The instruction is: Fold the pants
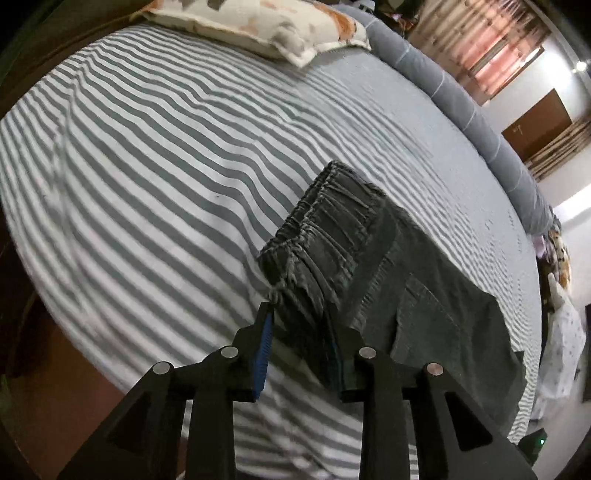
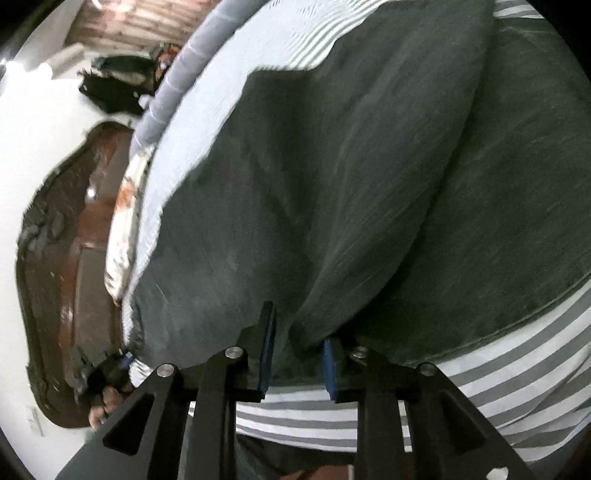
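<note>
Dark grey pants (image 1: 373, 280) lie on a bed sheet (image 1: 155, 177) striped grey and white, the gathered waistband toward a patterned pillow (image 1: 266, 26). At the waistband corner, the left gripper (image 1: 303, 332) has its jaws spread, with cloth between the blue pads but not pinched. The right gripper (image 2: 297, 334) also stands parted around a fold of the pants' edge.

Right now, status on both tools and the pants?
Left tool open, pants waistband edge between pads. Right tool open, fabric fold between pads. Pants flat on striped sheet. Nothing in the way.
</note>
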Demonstrator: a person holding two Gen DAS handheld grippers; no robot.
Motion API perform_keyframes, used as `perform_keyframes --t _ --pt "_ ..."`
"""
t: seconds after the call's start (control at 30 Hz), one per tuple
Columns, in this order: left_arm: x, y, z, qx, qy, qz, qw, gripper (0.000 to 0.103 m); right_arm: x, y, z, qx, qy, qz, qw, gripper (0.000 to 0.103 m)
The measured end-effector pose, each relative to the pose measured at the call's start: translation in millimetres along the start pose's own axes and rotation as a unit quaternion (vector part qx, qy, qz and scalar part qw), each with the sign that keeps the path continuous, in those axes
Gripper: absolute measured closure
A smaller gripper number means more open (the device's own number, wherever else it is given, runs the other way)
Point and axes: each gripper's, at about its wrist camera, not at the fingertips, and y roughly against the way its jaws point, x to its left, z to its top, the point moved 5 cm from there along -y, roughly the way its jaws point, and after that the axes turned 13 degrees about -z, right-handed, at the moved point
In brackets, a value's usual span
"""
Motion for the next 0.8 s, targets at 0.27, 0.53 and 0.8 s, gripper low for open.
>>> perform_keyframes --t 0.27,0.53,0.8 --pt "-103.5 27.2 -58.6 0.013 -0.111 -0.079 0.9906 0.074 -15.4 14.4 26.1 -0.021 -0.055 0.06 0.996 0.081" --pt "-215.0 -27.5 -154.9 0.153 -0.128 -0.187 0.9619 0.072 -9.8 12.3 38.5 -0.014 -0.037 0.058 0.998 0.083" --pt "-287.4 -56.4 -218.0 0.14 -0.332 -0.123 0.9247 0.071 -11.3 12.0 45.8 0.011 -0.03 0.062 0.998 0.089"
